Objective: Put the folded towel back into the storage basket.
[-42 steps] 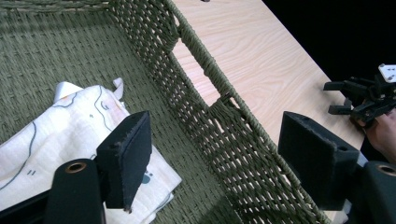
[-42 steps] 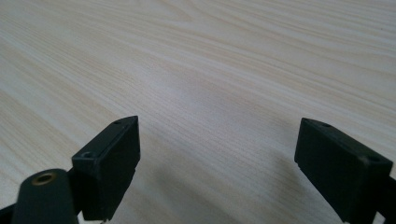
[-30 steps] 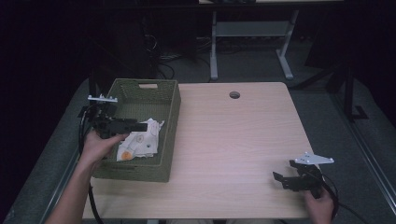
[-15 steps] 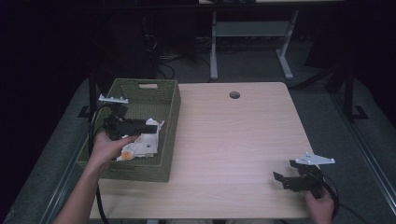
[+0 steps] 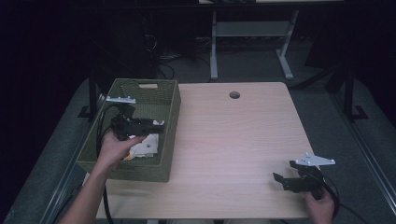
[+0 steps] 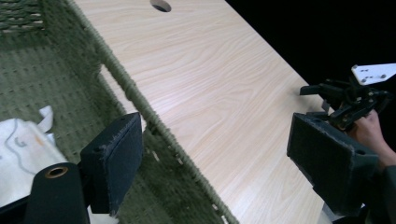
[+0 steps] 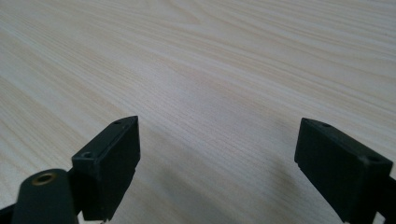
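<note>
Jaws of left gripper [image 5: 156,125] standing released, hovering over green basket [image 5: 169,100]; nothing grasped. White packet [image 6: 21,149] lying inside basket below; we are judging pick not yet made. Right gripper [image 5: 281,179] idling released over bare bench [image 7: 233,56].

Crumpled white cloth [image 5: 141,148] with orange marks, lying inside green woven basket [image 5: 170,100], table's left
</note>
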Demonstrator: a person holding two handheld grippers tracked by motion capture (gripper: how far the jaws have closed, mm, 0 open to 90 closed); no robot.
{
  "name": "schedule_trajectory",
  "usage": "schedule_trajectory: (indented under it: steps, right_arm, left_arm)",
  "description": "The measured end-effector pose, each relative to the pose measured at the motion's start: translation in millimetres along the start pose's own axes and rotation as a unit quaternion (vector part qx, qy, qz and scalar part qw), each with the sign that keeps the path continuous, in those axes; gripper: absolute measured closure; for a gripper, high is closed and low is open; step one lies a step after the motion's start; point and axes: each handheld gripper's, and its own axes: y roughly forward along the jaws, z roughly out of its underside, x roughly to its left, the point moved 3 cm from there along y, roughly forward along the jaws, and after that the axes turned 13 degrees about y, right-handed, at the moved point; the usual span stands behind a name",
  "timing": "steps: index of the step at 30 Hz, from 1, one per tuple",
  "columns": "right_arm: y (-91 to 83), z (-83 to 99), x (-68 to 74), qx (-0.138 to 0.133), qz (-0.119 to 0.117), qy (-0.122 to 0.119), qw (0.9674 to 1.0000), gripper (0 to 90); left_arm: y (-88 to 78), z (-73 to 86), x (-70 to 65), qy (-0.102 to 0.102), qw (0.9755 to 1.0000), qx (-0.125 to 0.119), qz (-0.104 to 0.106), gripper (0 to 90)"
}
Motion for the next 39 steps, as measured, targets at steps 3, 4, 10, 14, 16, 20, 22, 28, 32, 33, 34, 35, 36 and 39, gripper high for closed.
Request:
schedule_trajectory:
  steps: [3, 4, 10, 14, 16, 20, 22, 28, 32, 33, 34, 35, 36, 39]
  right_arm:
    - [-0.2, -0.6, 0.9, -0.001, 0.002, -0.001, 1.0, 13.8]
    - [-0.3, -0.9, 1.4, -0.002, 0.002, -0.002, 1.0, 13.8]
    - [-1.1, -1.8, 3.5, -0.004, 0.001, -0.006, 1.0, 13.8]
    - [-0.5, -1.6, 3.7, -0.001, -0.001, -0.006, 1.0, 13.8]
    - [-0.6, -1.7, 3.9, -0.001, -0.002, -0.006, 1.0, 13.8]
    - [-2.5, -2.1, 4.3, -0.005, -0.003, -0.008, 1.0, 13.8]
    - [-3.8, -1.9, 4.5, -0.007, -0.003, -0.007, 0.9999, 13.8]
    - [-5.1, -2.1, 3.1, -0.01, -0.003, -0.005, 0.9999, 13.8]
    - [-3.9, -2.0, 1.9, -0.007, -0.002, -0.005, 1.0, 13.8]
    - [-4.0, -2.2, 1.8, -0.008, -0.001, -0.005, 1.0, 13.8]
    - [-4.1, -2.3, 1.5, -0.008, -0.001, -0.005, 1.0, 13.8]
    - [-4.4, -2.3, 1.4, -0.008, -0.001, -0.003, 1.0, 13.8]
    - [-4.6, -2.3, 1.2, -0.008, -0.003, -0.001, 1.0, 13.8]
    - [-5.7, -2.3, -0.7, -0.01, -0.002, 0.0, 0.9999, 13.8]
  left_arm:
    - [3.2, -0.7, -4.1, 0.006, 1.0, 0.004, 0.004, 19.0]
    - [4.6, -0.8, -5.2, 0.007, 0.9999, 0.006, 0.005, 19.0]
    - [12.8, -2.5, -14.2, 0.014, 0.9998, 0.002, 0.014, 19.2]
    - [18.9, -5.3, -19.7, 0.02, 0.9996, 0.004, 0.019, 19.2]
    - [21.9, -6.5, -21.2, 0.021, 0.9995, 0.007, 0.023, 19.2]
    - [27.8, -9.7, -27.0, 0.025, 0.9993, 0.007, 0.028, 19.2]
    - [31.3, -12.0, -31.7, 0.032, 0.999, 0.01, 0.03, 19.2]
    - [38.7, -16.1, -40.2, 0.038, 0.9985, 0.012, 0.038, 19.2]
    - [43.5, -17.3, -45.8, 0.044, 0.9982, 0.015, 0.039, 19.2]
    - [45.0, -17.5, -47.1, 0.044, 0.9981, 0.016, 0.04, 19.2]
    - [46.5, -17.9, -48.3, 0.044, 0.9981, 0.016, 0.04, 19.2]
    - [48.0, -18.2, -49.8, 0.043, 0.9981, 0.017, 0.04, 19.1]
    - [49.5, -18.4, -51.1, 0.045, 0.9979, 0.018, 0.042, 19.1]
    - [54.8, -18.7, -55.4, 0.049, 0.9974, 0.024, 0.047, 19.1]
